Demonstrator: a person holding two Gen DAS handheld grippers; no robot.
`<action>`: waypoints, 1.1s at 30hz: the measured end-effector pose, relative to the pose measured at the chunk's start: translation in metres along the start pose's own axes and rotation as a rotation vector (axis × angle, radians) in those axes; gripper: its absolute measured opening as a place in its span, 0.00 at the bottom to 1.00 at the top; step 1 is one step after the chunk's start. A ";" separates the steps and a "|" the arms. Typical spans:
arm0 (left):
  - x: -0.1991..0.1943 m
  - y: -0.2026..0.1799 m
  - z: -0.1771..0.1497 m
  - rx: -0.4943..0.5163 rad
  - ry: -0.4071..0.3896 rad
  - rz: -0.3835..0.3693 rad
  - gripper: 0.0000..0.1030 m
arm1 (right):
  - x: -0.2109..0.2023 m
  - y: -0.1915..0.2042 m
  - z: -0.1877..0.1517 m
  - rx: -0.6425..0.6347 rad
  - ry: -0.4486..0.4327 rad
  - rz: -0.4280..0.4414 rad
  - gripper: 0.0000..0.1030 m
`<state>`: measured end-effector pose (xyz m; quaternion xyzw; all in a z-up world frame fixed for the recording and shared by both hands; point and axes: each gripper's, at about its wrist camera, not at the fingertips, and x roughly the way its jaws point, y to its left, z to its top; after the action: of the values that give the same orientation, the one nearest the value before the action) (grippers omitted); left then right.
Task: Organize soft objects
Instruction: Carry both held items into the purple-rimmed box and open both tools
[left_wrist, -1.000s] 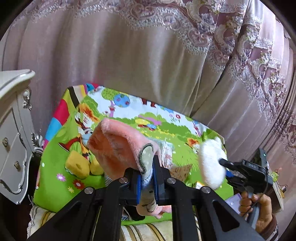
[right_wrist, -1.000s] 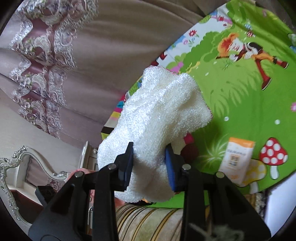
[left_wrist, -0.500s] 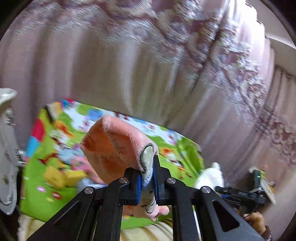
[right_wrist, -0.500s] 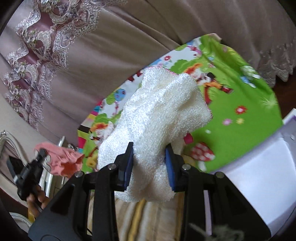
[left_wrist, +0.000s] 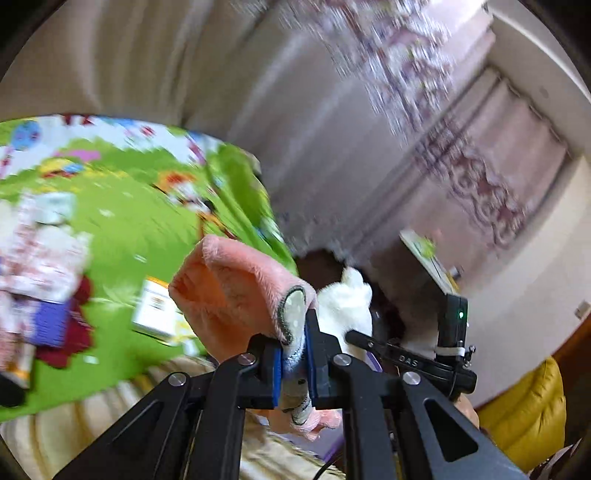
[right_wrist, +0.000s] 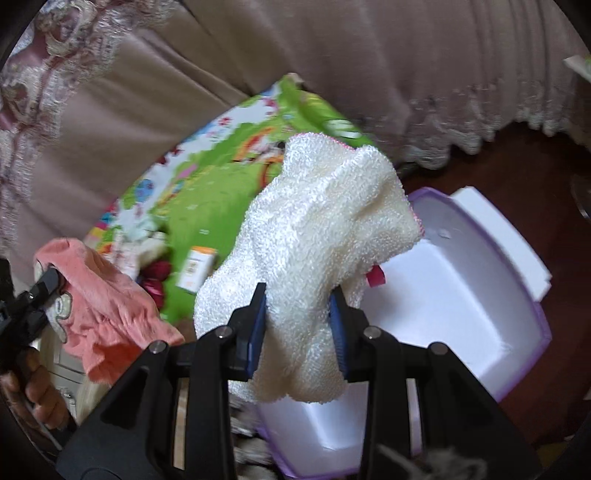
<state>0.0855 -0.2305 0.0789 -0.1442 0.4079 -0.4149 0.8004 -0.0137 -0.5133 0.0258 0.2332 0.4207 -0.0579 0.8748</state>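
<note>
Both sets of jaws grip cloth: the pink plush cloth (left_wrist: 236, 291) pinched by one edge may slip out; the white towel (right_wrist: 317, 236) overhanging the white bin (right_wrist: 480, 295) may snag its rim.

A long taupe curtain (right_wrist: 332, 66) with lace embroidery fills the back of the room and serves as the landmark. Its scalloped lace hem (right_wrist: 461, 136) hangs just above a dark reddish-brown floor (right_wrist: 517, 173). In front of the curtain lies a bright green cartoon play mat (left_wrist: 122, 221), spread over a cream and gold striped cover (left_wrist: 92, 417). Beyond the curtain's far end stands a plain cream wall (left_wrist: 546, 236). Low beside that wall sits a yellow cushion (left_wrist: 532, 417). Soft daylight glows through the curtain folds. The left wrist view is blurred.
</note>
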 end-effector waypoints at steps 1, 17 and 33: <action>0.011 -0.005 -0.004 0.003 0.024 -0.015 0.10 | -0.002 -0.005 -0.002 -0.002 -0.003 -0.023 0.36; 0.049 -0.009 -0.035 0.112 0.150 0.171 0.58 | -0.014 -0.017 -0.011 -0.043 -0.113 -0.203 0.74; -0.054 0.106 -0.020 0.067 0.024 0.521 0.58 | 0.026 0.074 -0.010 -0.227 -0.024 0.008 0.75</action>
<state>0.1105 -0.1212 0.0351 -0.0029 0.4267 -0.2098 0.8797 0.0177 -0.4410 0.0273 0.1336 0.4133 -0.0092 0.9007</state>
